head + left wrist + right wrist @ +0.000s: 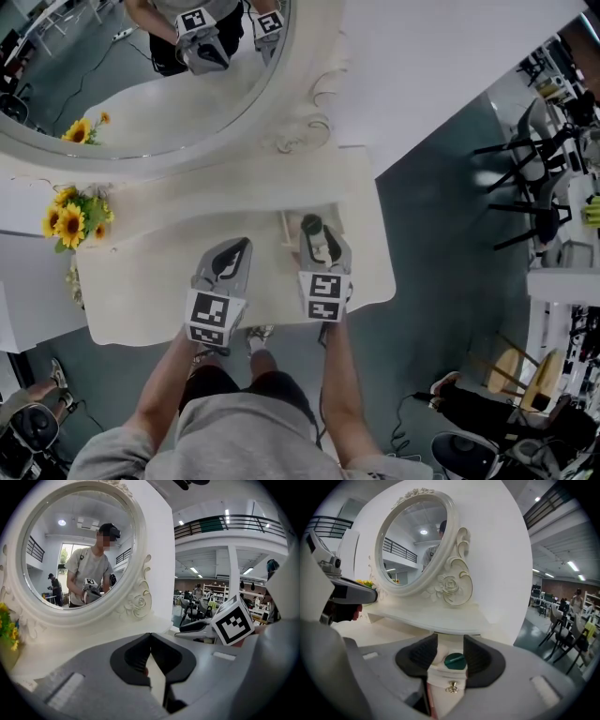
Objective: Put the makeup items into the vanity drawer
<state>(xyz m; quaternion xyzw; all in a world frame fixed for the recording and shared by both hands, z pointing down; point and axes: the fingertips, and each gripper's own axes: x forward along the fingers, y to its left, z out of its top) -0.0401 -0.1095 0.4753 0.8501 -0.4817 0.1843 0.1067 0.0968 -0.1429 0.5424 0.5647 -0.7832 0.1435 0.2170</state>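
Cream vanity counter (141,291) carries one oval white-framed mirror (141,161) at the back and one bunch of yellow sunflowers (73,217) at its left edge, both well clear of the grippers. One small cream drawer with a gold knob (451,686) stands pulled open at the counter's right. One round green-capped makeup item (454,660) sits in it, between the parted jaws of the right gripper (451,654), released. Left gripper (150,637) is clenched, jaw tips meeting, over the counter just beside the drawer.
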